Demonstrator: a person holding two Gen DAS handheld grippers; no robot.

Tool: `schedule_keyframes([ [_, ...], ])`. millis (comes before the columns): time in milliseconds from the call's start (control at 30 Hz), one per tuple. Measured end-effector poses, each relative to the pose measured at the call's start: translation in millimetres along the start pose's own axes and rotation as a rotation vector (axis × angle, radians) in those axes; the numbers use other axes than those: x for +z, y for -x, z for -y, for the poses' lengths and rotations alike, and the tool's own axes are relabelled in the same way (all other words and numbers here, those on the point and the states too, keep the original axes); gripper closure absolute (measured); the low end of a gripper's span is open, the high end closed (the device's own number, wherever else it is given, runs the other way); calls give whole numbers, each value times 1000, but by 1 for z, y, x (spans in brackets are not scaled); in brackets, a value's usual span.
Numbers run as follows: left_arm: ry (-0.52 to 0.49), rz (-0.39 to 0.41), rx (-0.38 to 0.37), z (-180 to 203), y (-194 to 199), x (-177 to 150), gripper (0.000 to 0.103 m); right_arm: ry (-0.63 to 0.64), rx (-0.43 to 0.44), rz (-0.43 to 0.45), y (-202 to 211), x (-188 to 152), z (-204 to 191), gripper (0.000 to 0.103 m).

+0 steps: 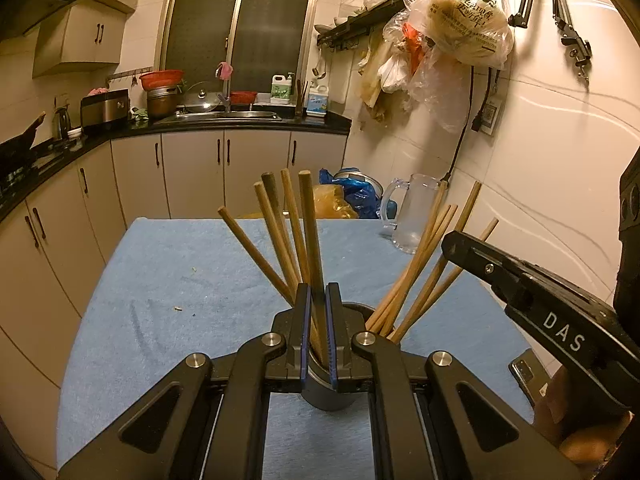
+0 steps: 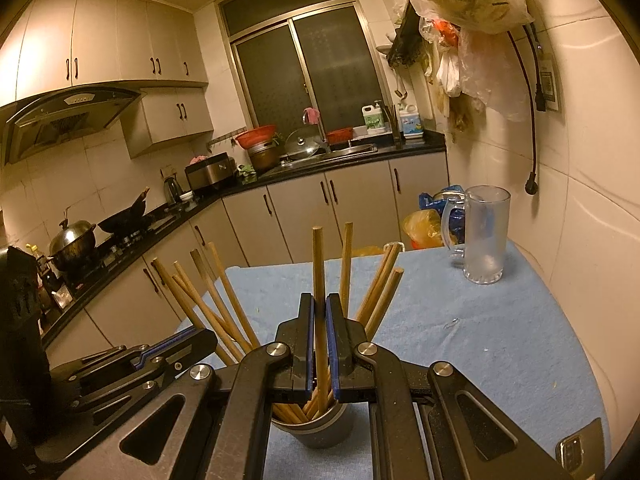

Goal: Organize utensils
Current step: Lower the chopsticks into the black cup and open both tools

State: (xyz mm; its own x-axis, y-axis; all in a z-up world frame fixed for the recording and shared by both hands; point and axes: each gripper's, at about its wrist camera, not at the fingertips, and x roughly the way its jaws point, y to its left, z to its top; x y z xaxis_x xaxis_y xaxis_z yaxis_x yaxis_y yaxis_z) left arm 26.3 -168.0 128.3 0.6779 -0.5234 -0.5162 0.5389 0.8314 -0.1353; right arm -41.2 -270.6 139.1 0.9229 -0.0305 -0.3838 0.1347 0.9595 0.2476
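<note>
A: Where do the long round wooden chopsticks (image 1: 308, 236) stand?

B: In a dark round metal cup (image 2: 316, 428) on the pale blue towel-covered table (image 1: 192, 280), fanned out in two bunches, left and right.

A: And the claws?

B: The left gripper (image 1: 318, 300) is clamped on one upright chopstick above the cup's rim. The right gripper (image 2: 320, 308) pinches another chopstick (image 2: 318, 264) in the same cup.

A: Room around it?

B: Bare cloth to the left and ahead. A frosted glass mug with a handle (image 2: 482, 236) stands at the far right corner, near the tiled wall (image 1: 560, 152). A phone (image 2: 572, 452) lies at the near right edge. The grippers sit close side by side.
</note>
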Motion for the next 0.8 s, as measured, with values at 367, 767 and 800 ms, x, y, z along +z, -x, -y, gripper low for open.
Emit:
schedule_keyframes([
  [367,16,-23,19,-8,-9,-7,96,1,-5,-13,-6,-4,2,96],
  [767,24,-46,35,-13,-17,-13,96,2,0,-19,-6,-3,0,96],
  [800,24,-46,36,-13,-17,-13,96,4,2,-22,-7,-3,-1,95],
])
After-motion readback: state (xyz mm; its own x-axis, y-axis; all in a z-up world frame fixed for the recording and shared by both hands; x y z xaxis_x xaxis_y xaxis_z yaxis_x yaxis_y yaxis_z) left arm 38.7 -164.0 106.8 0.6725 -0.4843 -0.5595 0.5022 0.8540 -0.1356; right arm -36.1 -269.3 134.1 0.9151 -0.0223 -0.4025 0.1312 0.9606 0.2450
